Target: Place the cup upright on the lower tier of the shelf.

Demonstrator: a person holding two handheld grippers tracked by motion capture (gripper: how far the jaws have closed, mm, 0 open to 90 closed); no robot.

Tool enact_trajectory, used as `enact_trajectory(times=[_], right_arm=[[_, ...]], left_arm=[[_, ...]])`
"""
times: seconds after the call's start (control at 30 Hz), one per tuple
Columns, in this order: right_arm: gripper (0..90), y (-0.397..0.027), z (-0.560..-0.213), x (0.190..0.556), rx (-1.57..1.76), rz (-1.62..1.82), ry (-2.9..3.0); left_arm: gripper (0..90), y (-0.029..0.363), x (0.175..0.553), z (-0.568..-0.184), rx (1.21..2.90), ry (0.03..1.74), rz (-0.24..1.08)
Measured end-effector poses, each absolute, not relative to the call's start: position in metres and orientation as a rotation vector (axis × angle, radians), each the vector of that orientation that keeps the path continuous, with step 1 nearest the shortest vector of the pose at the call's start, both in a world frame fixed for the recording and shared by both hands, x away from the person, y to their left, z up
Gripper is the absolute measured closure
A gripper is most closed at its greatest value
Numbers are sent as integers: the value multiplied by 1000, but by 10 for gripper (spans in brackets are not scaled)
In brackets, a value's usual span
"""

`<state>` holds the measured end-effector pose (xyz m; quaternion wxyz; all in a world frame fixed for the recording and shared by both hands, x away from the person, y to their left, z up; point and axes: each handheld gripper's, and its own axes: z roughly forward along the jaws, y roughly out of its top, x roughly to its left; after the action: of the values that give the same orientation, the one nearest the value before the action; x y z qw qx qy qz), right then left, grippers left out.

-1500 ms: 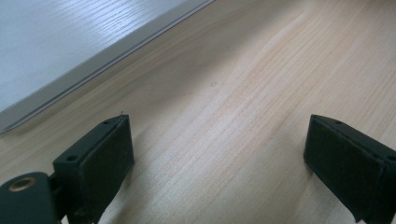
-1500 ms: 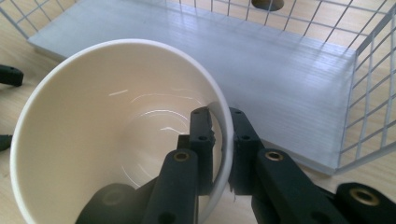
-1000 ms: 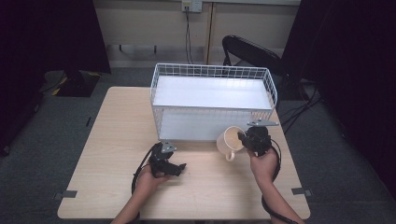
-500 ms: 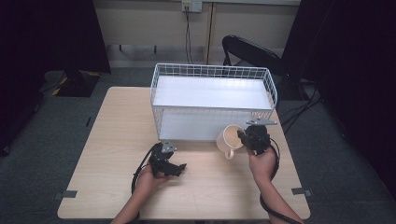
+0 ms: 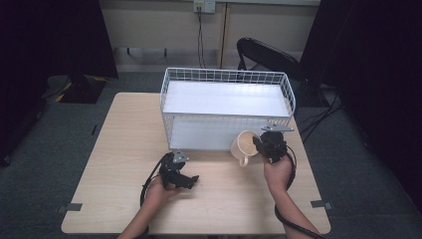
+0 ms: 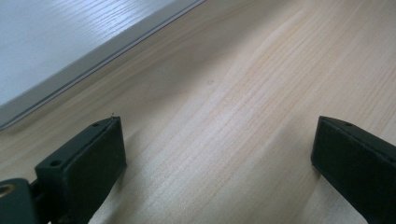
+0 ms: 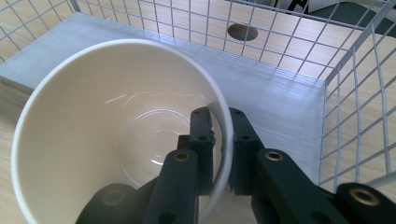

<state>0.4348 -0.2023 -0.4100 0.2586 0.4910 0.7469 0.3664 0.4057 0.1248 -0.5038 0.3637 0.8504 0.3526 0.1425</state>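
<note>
At the near edge of the table [image 5: 114, 199], left of centre: left gripper [image 5: 180, 175], resting low on the wood in the person's hand, jaws spread wide with nothing between them; the left gripper view shows bare wood grain between the two black pads [image 6: 88, 158] and the pale base of the rack beyond. Idle, well apart from the work.

Near right, just in front of the rack: right gripper [image 5: 263, 146], jaws pinched on the rim of the cream mug [image 5: 245, 145], one pad inside the wall and one outside [image 7: 240, 140]. Mug tilted, mouth turned up toward the camera, handle hanging low; it looks lifted clear of the table.

Handling note, as a judgement: a rim pinch on glazed ware is thin, so the grip should stay firm and the move slow; bring the mug upright before setting it down, and let the base settle flat before the jaws part.

Farther off, centre: white wire rack [image 5: 288, 89] with a white shelf board on top and a lower board beneath, front face open. Its top rail and right-hand wire wall stand closest to the mug and are the likeliest to catch the handle.

Beyond the table: dark chair [image 5: 268, 52], cables [image 5: 200, 30] on the floor.
</note>
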Motion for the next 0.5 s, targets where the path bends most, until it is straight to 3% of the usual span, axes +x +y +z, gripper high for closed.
enact_trajectory(times=[0.5], right_arm=[[833,-194,-416,444,1340,988,1963]], left_arm=[[25,125,406,-504,2188,908,366]])
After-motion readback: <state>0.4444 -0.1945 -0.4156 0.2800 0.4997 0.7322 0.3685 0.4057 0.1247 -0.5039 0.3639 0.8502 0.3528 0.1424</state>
